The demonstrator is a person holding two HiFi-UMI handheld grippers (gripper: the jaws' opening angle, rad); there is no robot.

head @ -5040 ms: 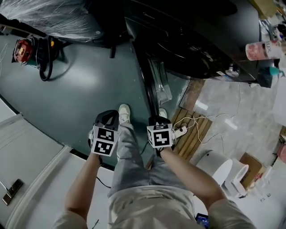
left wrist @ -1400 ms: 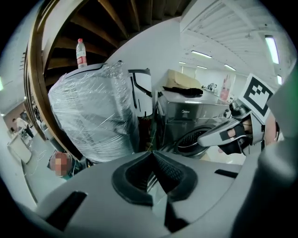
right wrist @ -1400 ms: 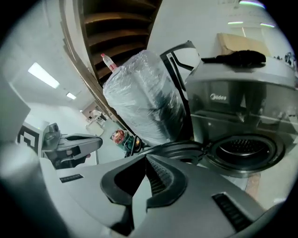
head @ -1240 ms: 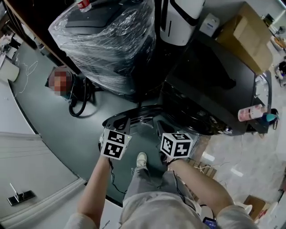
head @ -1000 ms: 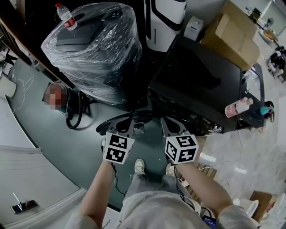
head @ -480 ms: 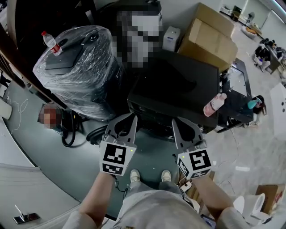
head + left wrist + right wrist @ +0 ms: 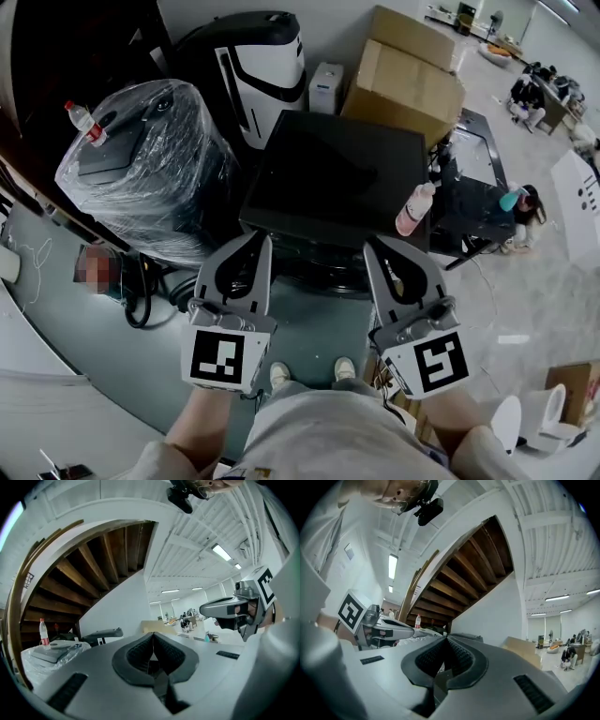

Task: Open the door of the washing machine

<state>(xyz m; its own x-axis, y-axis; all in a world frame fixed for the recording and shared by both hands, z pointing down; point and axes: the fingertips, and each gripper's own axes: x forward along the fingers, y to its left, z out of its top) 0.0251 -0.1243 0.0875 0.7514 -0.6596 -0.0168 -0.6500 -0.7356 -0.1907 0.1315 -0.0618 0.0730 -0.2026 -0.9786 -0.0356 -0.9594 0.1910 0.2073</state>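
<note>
Holding left claw (image 7: 260, 243) and right claw (image 7: 374, 247) side by side, near of black washing machine (image 7: 339, 173), both pressed together.

The left gripper (image 7: 255, 244) and the right gripper (image 7: 380, 247) are held side by side, well apart, pointed level and away. Both pairs of jaws are pressed together, empty. Bare forearms (image 7: 194, 427) are extended behind them.

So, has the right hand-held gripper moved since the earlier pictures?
Yes. The right hand-held gripper rose: it was low beside the shoes, and now its tip reaches the front edge of the black machine.
</note>
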